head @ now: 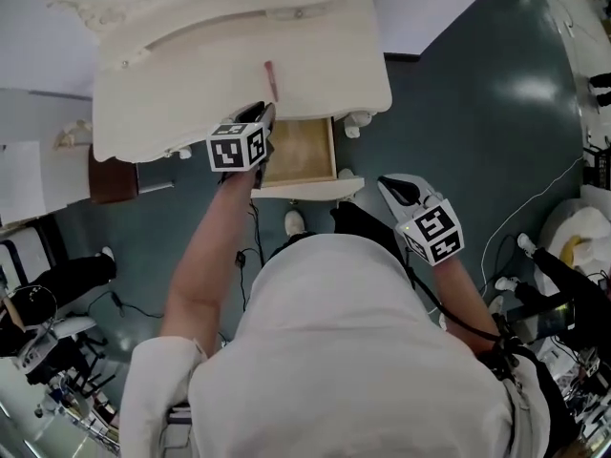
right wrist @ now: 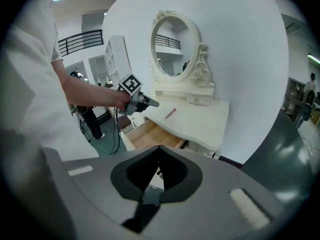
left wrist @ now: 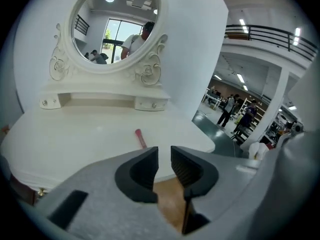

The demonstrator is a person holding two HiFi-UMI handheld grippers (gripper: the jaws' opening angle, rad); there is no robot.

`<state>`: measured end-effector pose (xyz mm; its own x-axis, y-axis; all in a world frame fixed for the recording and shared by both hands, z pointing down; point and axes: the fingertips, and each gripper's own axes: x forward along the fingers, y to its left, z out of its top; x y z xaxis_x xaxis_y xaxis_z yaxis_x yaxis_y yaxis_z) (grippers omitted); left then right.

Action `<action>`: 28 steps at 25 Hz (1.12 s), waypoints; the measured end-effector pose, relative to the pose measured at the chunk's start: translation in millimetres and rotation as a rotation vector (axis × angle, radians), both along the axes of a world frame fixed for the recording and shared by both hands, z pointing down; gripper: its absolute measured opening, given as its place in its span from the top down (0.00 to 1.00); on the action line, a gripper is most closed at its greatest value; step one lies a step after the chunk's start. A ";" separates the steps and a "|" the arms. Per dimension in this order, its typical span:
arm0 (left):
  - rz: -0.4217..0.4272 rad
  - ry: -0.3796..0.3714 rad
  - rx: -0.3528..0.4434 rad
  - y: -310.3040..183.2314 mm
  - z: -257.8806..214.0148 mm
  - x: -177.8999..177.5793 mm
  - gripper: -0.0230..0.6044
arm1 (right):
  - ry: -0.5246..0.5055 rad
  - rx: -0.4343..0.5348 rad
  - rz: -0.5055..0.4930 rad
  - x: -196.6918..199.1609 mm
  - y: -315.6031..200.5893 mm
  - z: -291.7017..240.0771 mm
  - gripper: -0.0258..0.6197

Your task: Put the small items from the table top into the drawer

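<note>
A thin pink stick [head: 271, 80] lies alone on the white dressing table top [head: 191, 84], near its front edge. Below that edge a wooden drawer [head: 301, 151] stands pulled out, and I see nothing inside it. My left gripper [head: 262, 114] hovers over the drawer's left side at the table edge. In the left gripper view its jaws [left wrist: 164, 156] stand a narrow gap apart with nothing between them, the pink stick [left wrist: 140, 138] just beyond. My right gripper [head: 389, 187] hangs shut and empty to the right of the drawer, over the floor. From there the pink stick [right wrist: 170, 113] and the drawer [right wrist: 150, 136] show.
An oval mirror [left wrist: 115, 26] with a carved frame rises at the back of the table. A brown box [head: 115, 175] sits under the table's left end. Cables and equipment [head: 544, 294] lie on the dark floor at right. People stand far off in the hall.
</note>
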<state>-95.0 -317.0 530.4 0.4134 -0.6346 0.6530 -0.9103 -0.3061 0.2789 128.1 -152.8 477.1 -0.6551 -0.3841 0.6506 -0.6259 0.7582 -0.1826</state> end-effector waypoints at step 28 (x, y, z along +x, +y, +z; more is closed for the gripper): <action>-0.176 -0.275 -0.202 -91.3 92.0 3.8 0.89 | -0.009 -0.124 -0.011 106.3 -70.0 40.4 0.96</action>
